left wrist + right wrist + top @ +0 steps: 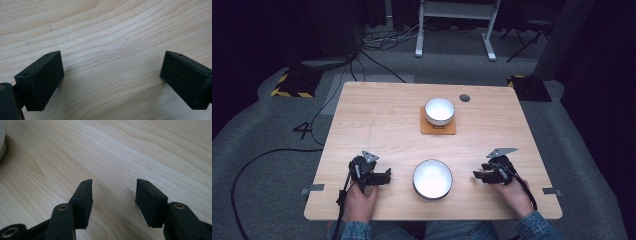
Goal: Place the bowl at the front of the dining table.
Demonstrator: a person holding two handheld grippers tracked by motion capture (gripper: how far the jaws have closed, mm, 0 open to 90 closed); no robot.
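Wooden surface (377, 115) spreads under us: our left gripper (386, 176) rests with fingers (41, 81) wide apart, gripping nothing. Just right sits the near white bowl (432, 179), between both grippers. Our right gripper (476, 175) has fingers (82, 200) partly open, empty too.

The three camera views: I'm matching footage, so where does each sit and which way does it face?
High view: above the person's side, looking forward and down at the table; forearms, left gripper, right gripper.
Left gripper view: on the left gripper, facing tabletop; wide jaws.
Right gripper view: facing tabletop; near bowl at edge.
Shared: near bowl.
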